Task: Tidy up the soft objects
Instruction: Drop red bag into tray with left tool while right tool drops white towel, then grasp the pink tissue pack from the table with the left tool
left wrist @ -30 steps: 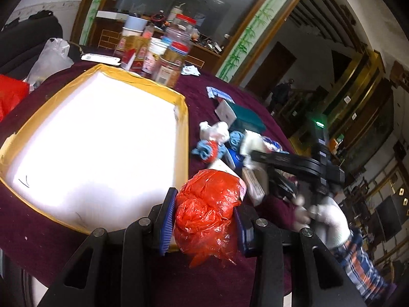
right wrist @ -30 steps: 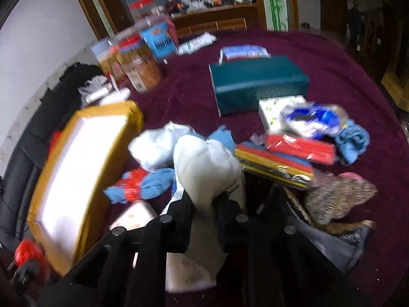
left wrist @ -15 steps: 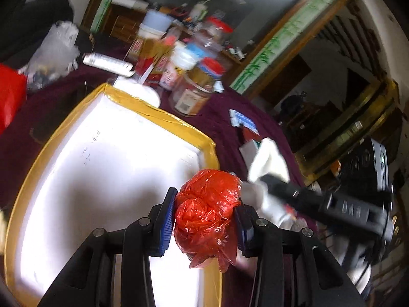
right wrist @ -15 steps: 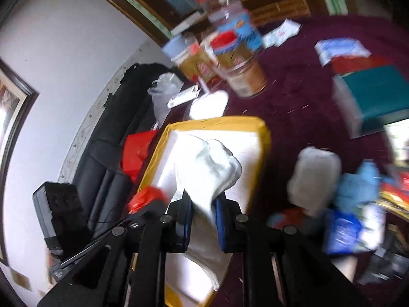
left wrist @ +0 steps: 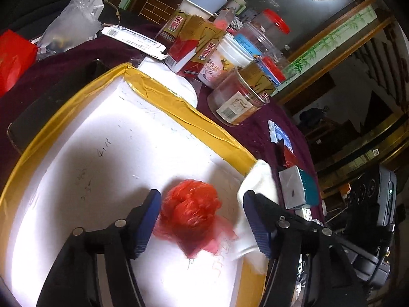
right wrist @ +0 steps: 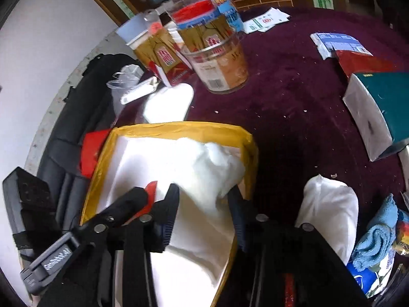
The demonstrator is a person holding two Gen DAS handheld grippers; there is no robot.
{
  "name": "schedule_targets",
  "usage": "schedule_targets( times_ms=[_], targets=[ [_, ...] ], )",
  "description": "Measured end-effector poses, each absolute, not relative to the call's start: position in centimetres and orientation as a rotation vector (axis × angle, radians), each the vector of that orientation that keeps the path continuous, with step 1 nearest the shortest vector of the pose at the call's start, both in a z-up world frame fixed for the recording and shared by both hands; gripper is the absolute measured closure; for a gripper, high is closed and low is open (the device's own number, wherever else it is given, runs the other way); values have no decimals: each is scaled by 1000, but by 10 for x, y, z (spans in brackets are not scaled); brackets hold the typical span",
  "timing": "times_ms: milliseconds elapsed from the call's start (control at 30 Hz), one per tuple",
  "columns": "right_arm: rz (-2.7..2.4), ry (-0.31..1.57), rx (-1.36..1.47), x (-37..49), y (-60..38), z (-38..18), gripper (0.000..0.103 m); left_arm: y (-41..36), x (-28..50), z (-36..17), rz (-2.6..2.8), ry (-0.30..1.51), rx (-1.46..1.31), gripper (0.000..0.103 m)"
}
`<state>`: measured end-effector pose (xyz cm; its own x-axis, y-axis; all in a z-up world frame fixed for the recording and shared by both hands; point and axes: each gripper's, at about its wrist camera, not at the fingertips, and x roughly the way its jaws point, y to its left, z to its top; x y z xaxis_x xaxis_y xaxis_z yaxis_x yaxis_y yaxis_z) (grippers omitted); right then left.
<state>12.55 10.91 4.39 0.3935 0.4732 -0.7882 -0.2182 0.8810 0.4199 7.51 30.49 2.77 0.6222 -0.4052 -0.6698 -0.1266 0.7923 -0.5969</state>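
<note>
A crumpled red plastic bag (left wrist: 191, 212) lies on the white floor of a box with a yellow-taped rim (left wrist: 179, 99). My left gripper (left wrist: 200, 223) straddles it, jaws opening, and neither blue pad touches the bag. A white cloth (left wrist: 258, 179) hangs over the box's right rim. In the right wrist view that white cloth (right wrist: 204, 163) rests inside the box (right wrist: 179, 126), between the opening jaws of my right gripper (right wrist: 203, 220), whose pads are off it. The left gripper's finger (right wrist: 115, 217) shows at lower left, with a bit of red beside it.
Beyond the box stand a clear jar (right wrist: 217, 58), red-and-gold cartons (left wrist: 194, 48) and lidded tubs. On the maroon cloth to the right lie a teal box (right wrist: 383, 102), a white bundle (right wrist: 329, 212) and a blue cloth (right wrist: 378, 232). A black chair (right wrist: 64, 153) stands on the left.
Both grippers moved from the pile over to the box and opened. The red bag dropped onto the box floor, and the white cloth was let go at the box's right side.
</note>
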Motion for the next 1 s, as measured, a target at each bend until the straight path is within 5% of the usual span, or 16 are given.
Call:
schedule_targets(
  times_ms=[267, 333, 400, 533, 1000],
  targets=[
    [400, 823, 99, 59, 74, 103, 50, 284, 36, 64, -122, 837, -485, 32],
    [346, 700, 36, 25, 60, 117, 33, 265, 10, 81, -55, 776, -357, 30],
    [295, 581, 15, -11, 41, 125, 5, 248, -15, 93, 3, 720, -285, 19],
    [209, 529, 65, -54, -1, 118, 3, 212, -73, 112, 84, 582, -217, 1],
    [86, 517, 193, -128, -95, 100, 3, 108, -137, 124, 88, 542, -2, 1]
  ],
)
